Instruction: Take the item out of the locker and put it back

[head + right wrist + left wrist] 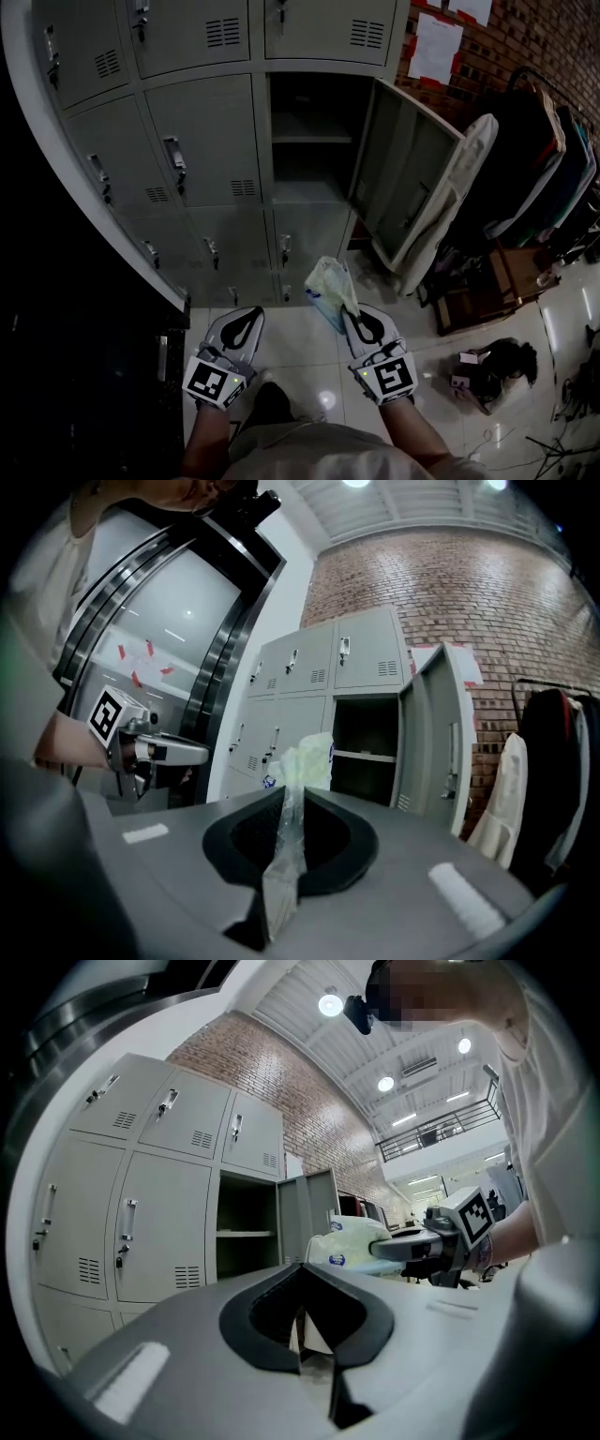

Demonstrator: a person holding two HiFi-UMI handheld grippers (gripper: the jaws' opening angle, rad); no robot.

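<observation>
The item is a pale plastic bag (330,289) with blue print, and its thin neck is pinched in my right gripper (351,317), which is shut on it. In the right gripper view the bag (302,759) stands up from between the closed jaws of the right gripper (285,794). The open locker (309,141) is ahead, dark inside with one shelf, its door (403,178) swung out to the right. The bag hangs in front of and below that locker, outside it. My left gripper (251,313) is level with the right one, shut and holding nothing; from the left gripper view the bag (352,1246) shows to its right.
Closed grey lockers (197,141) fill the wall left of and above the open one. A rack of coats (534,159) and a white garment (469,202) stand just right of the door. A wooden crate (483,291) and dark bags (492,366) lie on the tiled floor.
</observation>
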